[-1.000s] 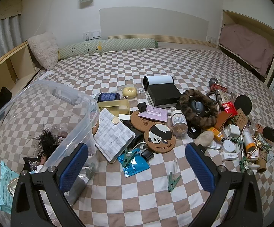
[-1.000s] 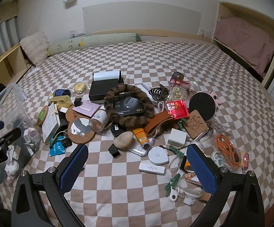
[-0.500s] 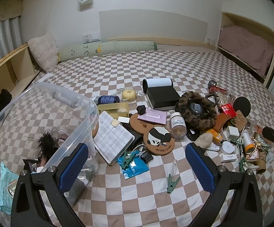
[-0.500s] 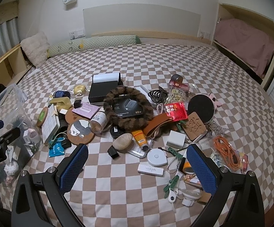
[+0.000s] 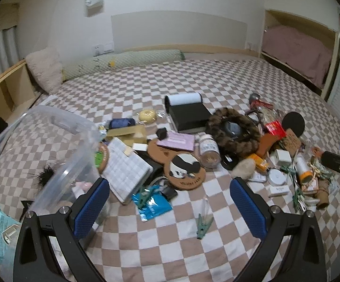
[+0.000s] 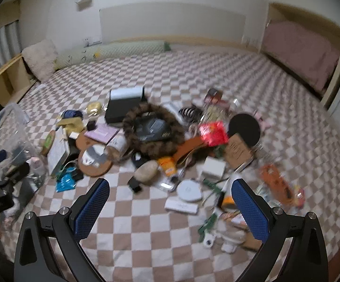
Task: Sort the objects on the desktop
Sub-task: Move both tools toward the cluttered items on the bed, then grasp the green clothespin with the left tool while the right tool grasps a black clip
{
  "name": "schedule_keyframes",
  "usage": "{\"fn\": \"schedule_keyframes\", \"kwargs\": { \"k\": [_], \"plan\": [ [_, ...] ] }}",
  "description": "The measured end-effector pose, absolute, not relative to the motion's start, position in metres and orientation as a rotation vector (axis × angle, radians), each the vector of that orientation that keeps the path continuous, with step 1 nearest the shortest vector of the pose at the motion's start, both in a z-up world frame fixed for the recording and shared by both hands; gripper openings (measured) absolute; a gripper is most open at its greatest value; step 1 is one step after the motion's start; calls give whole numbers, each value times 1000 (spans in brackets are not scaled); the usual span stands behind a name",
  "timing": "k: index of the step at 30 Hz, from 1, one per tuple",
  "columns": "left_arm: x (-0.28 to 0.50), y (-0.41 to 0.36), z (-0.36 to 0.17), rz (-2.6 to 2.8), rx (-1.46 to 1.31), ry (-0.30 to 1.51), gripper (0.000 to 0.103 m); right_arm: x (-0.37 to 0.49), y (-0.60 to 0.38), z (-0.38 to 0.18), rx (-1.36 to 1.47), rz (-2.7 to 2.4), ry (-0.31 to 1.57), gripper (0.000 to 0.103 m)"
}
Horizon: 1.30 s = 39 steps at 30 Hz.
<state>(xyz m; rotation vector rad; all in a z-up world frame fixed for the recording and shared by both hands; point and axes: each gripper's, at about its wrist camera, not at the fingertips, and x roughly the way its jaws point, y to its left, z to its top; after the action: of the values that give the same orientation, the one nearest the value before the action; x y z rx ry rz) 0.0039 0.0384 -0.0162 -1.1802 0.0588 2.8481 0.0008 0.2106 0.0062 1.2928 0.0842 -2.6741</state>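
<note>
A heap of small objects lies on a checkered bed cover. Among them are a black box (image 5: 188,117), a furry brown ring (image 5: 234,129) around a dark charger, a panda coaster (image 5: 185,168), a jar (image 5: 208,151) and a white grid notebook (image 5: 127,169). My left gripper (image 5: 168,208) hovers open over the near cover, with a green clip (image 5: 202,225) lying between its fingers' lines. The right gripper (image 6: 170,208) is also open and holds nothing; a white round puck (image 6: 189,190) and a white bar (image 6: 181,206) lie just beyond it. This view is blurred.
A clear plastic bin (image 5: 40,155) with a few items inside stands at the left, close to my left finger. Pillows (image 5: 44,70) and a wall bound the far side. A wooden shelf (image 5: 3,89) runs along the left. Bare checkered cover (image 5: 170,253) lies in front.
Both views have pulled slightly back and up from the heap, so the objects look smaller. The right view has become blurred by motion. Neither gripper has taken hold of anything.
</note>
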Motion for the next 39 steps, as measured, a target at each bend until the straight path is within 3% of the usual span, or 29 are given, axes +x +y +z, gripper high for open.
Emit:
{"fn": "schedule_keyframes", "kwargs": {
  "k": [11,19,26,32,39],
  "plan": [
    [-7,60,-54,2643,-1376,-33,103,0,208,-45,1502,-2536,151,103],
    [-19,67,-88,2587,-1493,41,103,-1,208,-96,1698,-2379,154,103],
    [-34,77,-124,2494,-1605,199,103,-3,210,-124,1744,-2308,208,78],
    [-43,88,-158,2389,-1693,306,103,-13,212,-132,1719,-2332,265,76],
    [-47,80,-191,2295,-1838,244,97,-39,195,-128,1577,-2385,344,76]
  ]
}}
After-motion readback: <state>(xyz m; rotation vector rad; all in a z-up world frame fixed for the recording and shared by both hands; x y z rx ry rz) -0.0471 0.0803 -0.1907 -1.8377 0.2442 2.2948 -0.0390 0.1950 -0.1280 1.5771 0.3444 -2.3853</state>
